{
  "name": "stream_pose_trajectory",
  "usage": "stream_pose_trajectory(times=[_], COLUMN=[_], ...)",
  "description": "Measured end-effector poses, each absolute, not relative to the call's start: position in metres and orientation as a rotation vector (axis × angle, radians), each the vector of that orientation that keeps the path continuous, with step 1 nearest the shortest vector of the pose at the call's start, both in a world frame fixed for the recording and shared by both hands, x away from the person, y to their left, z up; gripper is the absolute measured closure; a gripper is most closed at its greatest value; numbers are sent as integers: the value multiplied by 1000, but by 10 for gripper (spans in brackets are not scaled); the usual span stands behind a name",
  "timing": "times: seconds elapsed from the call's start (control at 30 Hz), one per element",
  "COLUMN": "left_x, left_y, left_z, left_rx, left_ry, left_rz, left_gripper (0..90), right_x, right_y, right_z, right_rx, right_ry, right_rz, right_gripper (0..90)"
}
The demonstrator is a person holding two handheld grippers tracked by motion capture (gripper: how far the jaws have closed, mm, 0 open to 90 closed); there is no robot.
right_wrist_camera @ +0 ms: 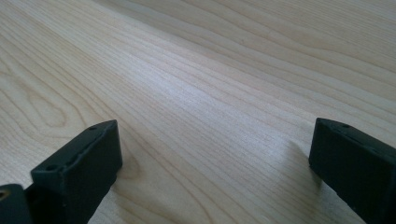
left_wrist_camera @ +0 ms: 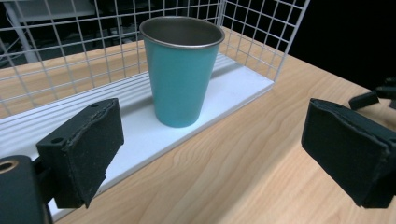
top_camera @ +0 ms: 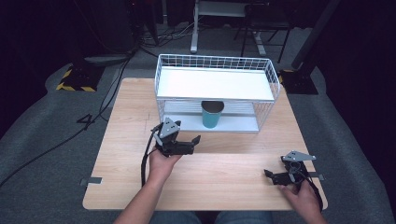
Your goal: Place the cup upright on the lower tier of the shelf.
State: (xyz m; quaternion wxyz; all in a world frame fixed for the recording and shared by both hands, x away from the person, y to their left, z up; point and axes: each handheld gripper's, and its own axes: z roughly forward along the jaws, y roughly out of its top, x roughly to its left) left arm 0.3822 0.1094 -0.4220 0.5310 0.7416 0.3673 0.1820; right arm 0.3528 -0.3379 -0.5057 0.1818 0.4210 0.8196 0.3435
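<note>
One teal cup point(left_wrist_camera: 182, 70) standing upright on the lower shelf point(left_wrist_camera: 140, 135) of the wire rack point(top_camera: 217, 65). Hovering just short of it with the left hand-held gripper point(top_camera: 194, 140), released and empty; right hand-held gripper point(top_camera: 271, 175) released, resting on the table point(top_camera: 224, 177). Likely mid-reach; next, straddling the cup and clenching.
</note>
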Motion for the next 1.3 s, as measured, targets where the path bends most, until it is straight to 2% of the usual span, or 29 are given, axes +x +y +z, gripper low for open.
stream_pose_trajectory(times=[0.27, 0.53, 1.17, 1.3], left_x=[350, 330, 285, 280], left_y=[129, 144, 188, 193], left_z=[-412, -408, -429, -436], left_rx=[1845, 1828, 1944, 1977], left_ry=[831, 817, 806, 817], left_rz=[484, 469, 416, 460], left_gripper=[61, 61, 61, 61], right_x=[353, 353, 354, 354], right_y=[-338, -338, -338, -338], right_z=[-506, -506, -506, -506], right_rx=[1189, 1190, 1192, 1192], right_ry=[2314, 2315, 2318, 2319], right_rz=[969, 970, 976, 976], right_gripper=[32, 31, 30, 30])
